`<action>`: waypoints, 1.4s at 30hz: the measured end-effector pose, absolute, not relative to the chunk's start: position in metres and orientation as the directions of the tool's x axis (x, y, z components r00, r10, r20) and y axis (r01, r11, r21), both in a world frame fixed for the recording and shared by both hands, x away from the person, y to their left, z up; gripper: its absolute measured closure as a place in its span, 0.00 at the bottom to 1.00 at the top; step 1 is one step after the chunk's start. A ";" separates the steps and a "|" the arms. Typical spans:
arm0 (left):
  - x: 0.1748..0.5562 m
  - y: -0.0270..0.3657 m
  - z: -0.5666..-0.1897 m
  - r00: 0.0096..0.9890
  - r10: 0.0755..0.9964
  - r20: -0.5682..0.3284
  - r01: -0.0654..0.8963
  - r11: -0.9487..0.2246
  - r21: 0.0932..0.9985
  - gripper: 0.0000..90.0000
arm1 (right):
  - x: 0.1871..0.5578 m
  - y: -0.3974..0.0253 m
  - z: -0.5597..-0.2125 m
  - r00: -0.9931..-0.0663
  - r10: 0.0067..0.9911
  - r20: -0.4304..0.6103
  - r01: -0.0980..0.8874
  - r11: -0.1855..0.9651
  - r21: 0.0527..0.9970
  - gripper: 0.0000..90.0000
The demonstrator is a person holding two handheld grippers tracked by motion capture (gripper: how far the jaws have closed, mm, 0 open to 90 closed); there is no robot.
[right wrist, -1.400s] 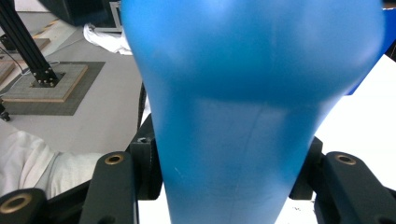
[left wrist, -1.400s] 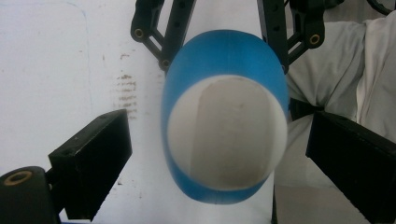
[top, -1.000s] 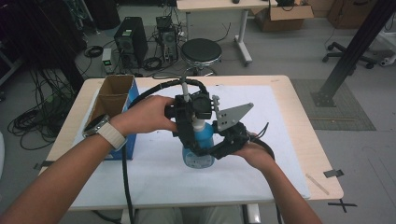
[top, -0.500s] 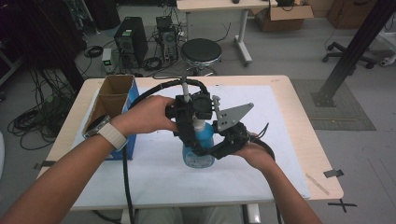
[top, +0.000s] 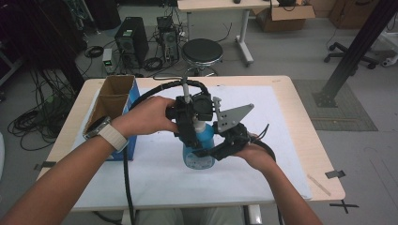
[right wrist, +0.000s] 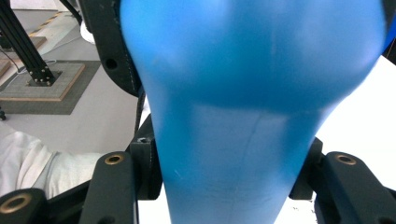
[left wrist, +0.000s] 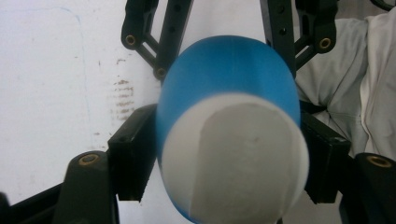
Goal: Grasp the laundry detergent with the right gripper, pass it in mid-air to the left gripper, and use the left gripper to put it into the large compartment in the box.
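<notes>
The right gripper (top: 213, 152) pinched the lower body of the blue bottle (top: 199, 149), which stood upright on the white sheet (top: 281, 140) at the middle of the desk (top: 300, 112). The left gripper (top: 190, 126) clamped the bottle's white cap end (left wrist: 233, 158) from above. Risk: the smooth, rounded body could slip or rotate between the right jaws if twisting force were applied at the cap. Excess squeeze could deform the bottle. Beyond, the cardboard box (top: 112, 101) stood well apart.

The bottle (top: 199, 151) is blue with a white cap (left wrist: 243, 158). Both tools are black. The cardboard box (top: 114, 101) is brown inside, blue outside.
</notes>
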State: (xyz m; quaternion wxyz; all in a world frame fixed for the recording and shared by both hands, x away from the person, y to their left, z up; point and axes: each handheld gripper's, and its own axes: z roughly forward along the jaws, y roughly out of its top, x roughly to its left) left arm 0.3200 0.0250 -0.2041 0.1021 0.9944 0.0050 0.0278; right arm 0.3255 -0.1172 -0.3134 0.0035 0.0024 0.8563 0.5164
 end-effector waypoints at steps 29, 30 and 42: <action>0.316 0.026 -0.194 0.994 0.049 0.100 0.031 -0.983 0.179 0.42 | 0.328 -0.123 -0.312 -0.998 0.052 0.042 0.061 0.471 0.880 0.23; 0.316 0.027 -0.193 0.993 0.057 0.102 0.039 -0.984 0.173 0.42 | 0.328 -0.126 -0.312 -0.996 0.063 0.055 0.079 0.478 0.875 0.20; 0.321 0.040 -0.185 0.978 0.179 0.107 0.161 -0.975 0.155 0.42 | 0.328 -0.165 -0.301 -0.978 0.186 0.095 0.186 0.568 0.802 0.09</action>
